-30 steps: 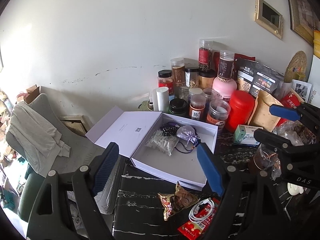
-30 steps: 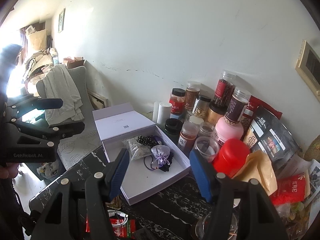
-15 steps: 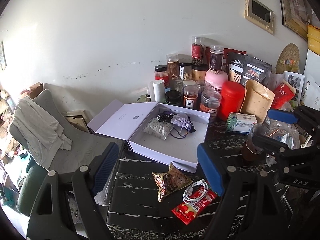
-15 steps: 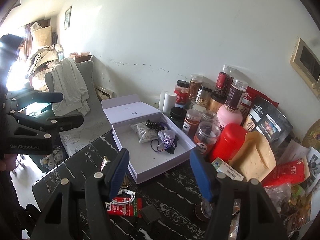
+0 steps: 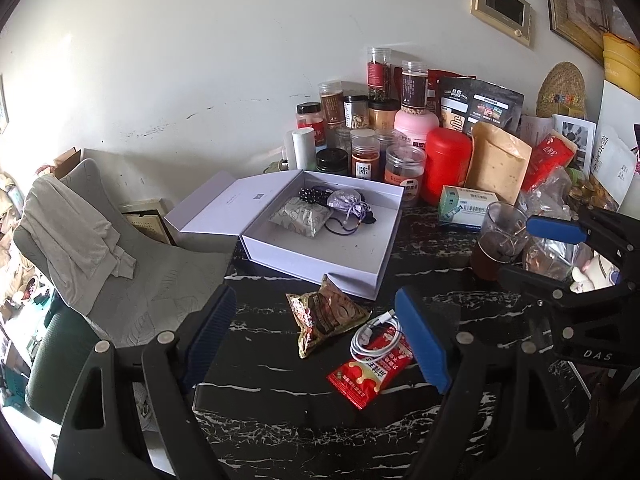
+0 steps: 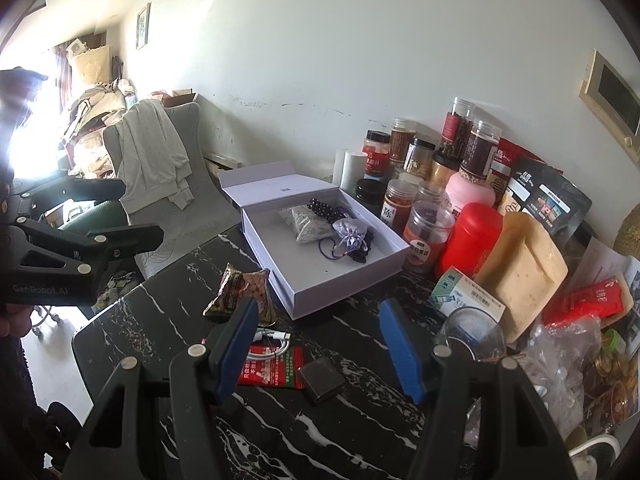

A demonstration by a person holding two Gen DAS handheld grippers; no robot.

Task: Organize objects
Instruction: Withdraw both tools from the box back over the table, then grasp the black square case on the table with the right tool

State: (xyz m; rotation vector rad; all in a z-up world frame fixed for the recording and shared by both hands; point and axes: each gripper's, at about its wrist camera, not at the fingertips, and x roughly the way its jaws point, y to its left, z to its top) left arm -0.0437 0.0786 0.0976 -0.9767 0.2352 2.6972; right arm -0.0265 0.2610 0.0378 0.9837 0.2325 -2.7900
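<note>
A: Jaws first, on the left gripper (image 5: 316,336): what do they hold?

B: Nothing. In the left wrist view its blue pads stand wide apart at the bottom of the frame, over the black marbled table (image 5: 280,432). Between them, from left to right, lie a brown snack packet (image 5: 326,316), a coiled white cable (image 5: 374,336) and a red sachet (image 5: 370,372) under that cable. The pads touch none of these.

A: And the white box (image 5: 320,240)?

B: Above the gap, at the centre of the frame, lid swung open toward the left. A patterned grey pouch (image 5: 300,216), black beads (image 5: 310,194) and a lilac drawstring bag (image 5: 346,202) sit in its far half, close together.

A: What about the right gripper (image 6: 320,344)?

B: Seen from the right wrist view, its jaws are parted too, less widely, with nothing gripped. The left pad covers part of the cable (image 6: 272,346) and the sachet (image 6: 276,368). A small black square case (image 6: 322,376) lies low in the gap, nearer the left pad, on bare table (image 6: 360,424).

A: Where is the box (image 6: 320,252) there?

B: Above the gap, centre frame, with the snack packet (image 6: 240,288) just beside its near left corner. Further right stand jars (image 6: 428,236), a red canister (image 6: 468,240) and a tan pouch (image 6: 520,276); a clear glass (image 6: 472,332) sits just right of the right pad.

A: Do the grippers see each other?

B: Yes. Each shows at the other view's edge, well clear of the box.
</note>
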